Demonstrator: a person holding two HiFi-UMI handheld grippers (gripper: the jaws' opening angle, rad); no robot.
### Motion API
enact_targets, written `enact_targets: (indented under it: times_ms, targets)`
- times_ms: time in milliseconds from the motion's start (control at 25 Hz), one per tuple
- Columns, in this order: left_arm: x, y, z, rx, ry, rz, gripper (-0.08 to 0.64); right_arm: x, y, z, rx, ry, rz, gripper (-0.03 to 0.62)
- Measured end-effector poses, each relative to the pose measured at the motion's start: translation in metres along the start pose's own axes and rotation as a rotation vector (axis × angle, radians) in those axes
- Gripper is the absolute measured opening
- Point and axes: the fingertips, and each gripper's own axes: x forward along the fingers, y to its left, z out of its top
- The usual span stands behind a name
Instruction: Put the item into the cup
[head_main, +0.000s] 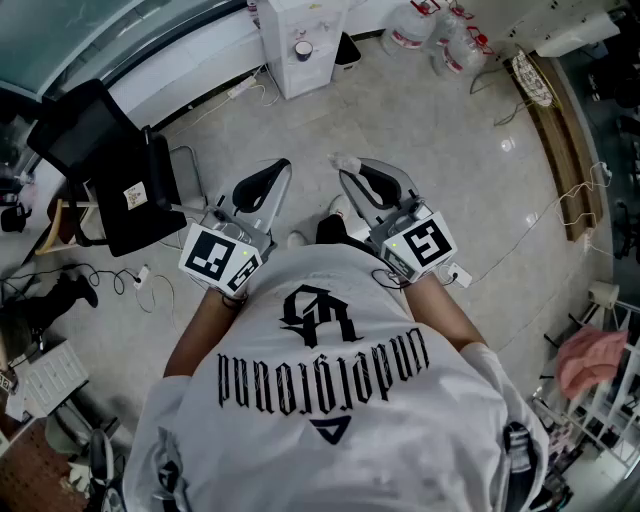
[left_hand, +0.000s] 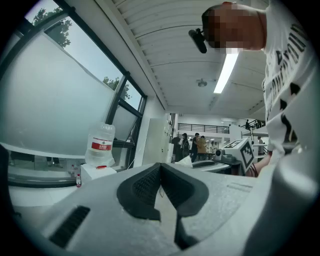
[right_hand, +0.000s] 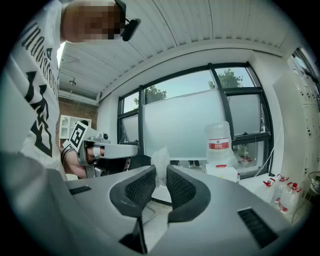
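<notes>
The right gripper is clamped on a crumpled scrap of clear plastic. This is the item, and it pokes up out of the narrow gap between the gripper's dark ribbed pads. The left gripper has its jaws pressed together at the tips, with nothing caught between them.

The person holds both grippers out in front, side by side and a little apart, pointing away over the grey floor. Seen from above, the plastic is a pale tuft right at the right gripper's tip. The person wears a white T-shirt with black lettering across it.

Beyond the jaws, by the big windows, a large clear water bottle with a red label stands on a white base. A few more clear bottles sit on the floor near the wall. A black chair stands off to the person's left, and a pink cloth is draped on a white rack at the right. Far back in the room, several people stand together.
</notes>
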Motion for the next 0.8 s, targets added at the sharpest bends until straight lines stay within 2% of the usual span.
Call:
enact_targets:
  times_ms: [480, 800]
  targets:
    - [0.05, 0.019, -0.018, -0.025, 0.041, 0.006, 0.014, 0.005, -0.062, -0.01, 0.022, 0.017, 0.007, 0.071]
    - [0.121, 0.041, -0.018, -0.019, 0.066, 0.026, 0.014, -0.001, -0.155, -0.011, 0.008, 0.03, -0.007, 0.071]
